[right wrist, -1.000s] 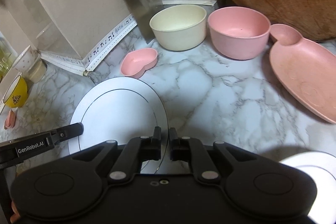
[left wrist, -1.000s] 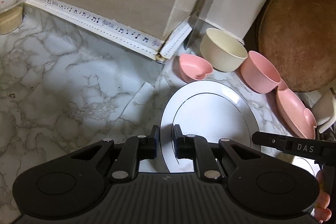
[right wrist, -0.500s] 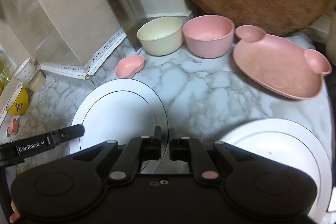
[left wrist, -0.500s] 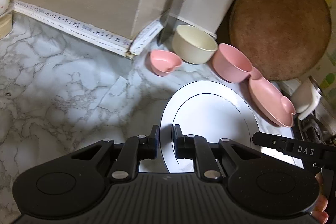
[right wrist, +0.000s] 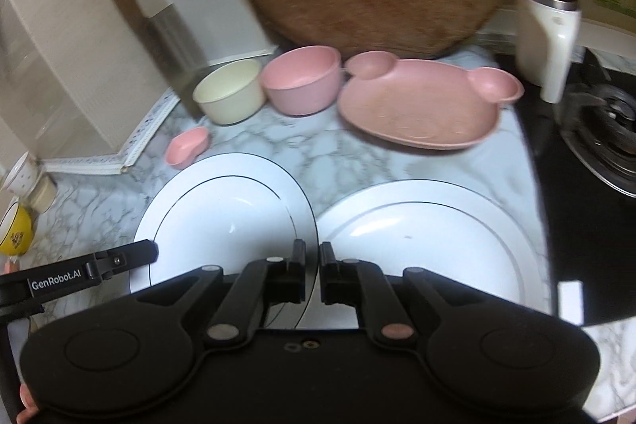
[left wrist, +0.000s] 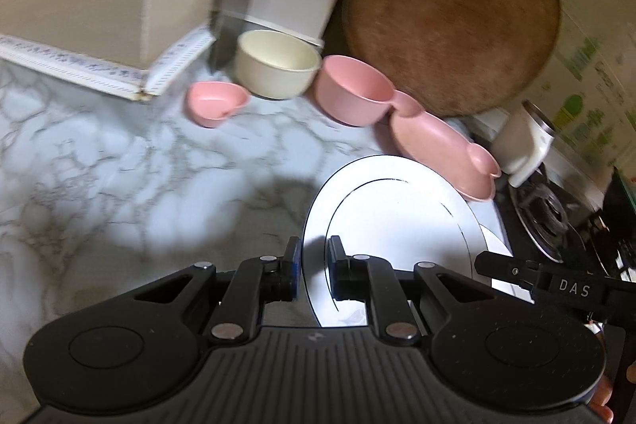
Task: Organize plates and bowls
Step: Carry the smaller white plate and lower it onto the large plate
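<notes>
While both tools pinch one white plate by opposite rim edges, left tool & right tool hold it above the marble bench, beside a second white plate lying flat. Cream bowl, pink bowl, bear-shaped pink plate sit near the back.

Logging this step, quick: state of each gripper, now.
Left gripper: shut on the white plate's left rim.
Right gripper: shut on the same plate's right rim.
</notes>
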`<state>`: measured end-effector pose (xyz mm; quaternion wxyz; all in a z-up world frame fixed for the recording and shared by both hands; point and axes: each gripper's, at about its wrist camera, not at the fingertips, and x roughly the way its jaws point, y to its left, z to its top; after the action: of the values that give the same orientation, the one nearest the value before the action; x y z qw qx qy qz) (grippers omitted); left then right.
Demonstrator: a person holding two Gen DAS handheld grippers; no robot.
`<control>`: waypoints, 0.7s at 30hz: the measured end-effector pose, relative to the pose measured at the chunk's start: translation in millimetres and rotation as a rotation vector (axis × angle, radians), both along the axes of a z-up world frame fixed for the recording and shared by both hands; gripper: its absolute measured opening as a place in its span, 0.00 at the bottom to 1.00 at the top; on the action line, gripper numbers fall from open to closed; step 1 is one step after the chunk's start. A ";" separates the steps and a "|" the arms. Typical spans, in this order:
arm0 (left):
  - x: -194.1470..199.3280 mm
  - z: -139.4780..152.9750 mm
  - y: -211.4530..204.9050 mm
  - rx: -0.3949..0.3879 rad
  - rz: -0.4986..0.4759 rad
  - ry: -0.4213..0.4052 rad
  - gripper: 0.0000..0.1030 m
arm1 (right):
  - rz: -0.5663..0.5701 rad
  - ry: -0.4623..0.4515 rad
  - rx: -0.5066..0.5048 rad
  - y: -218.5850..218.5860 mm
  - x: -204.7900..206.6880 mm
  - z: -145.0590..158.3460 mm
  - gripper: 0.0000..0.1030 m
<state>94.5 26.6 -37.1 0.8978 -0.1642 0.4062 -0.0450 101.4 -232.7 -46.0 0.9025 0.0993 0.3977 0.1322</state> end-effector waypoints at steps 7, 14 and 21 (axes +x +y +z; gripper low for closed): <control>8.0 -6.5 -38.3 0.005 -0.075 0.012 0.12 | -0.071 0.007 -0.004 -39.0 -9.3 -3.6 0.07; 18.1 -19.6 -76.2 0.017 -0.133 0.043 0.12 | -0.121 0.045 -0.002 -74.7 -12.0 -17.4 0.07; 23.4 -28.4 -102.6 0.042 -0.170 0.069 0.12 | -0.143 0.073 0.000 -98.9 -11.6 -29.0 0.07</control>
<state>117.9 -76.0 -65.5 0.8795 -0.1119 0.4500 -0.1070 89.9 -331.6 -75.0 0.8944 0.1322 0.4224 0.0637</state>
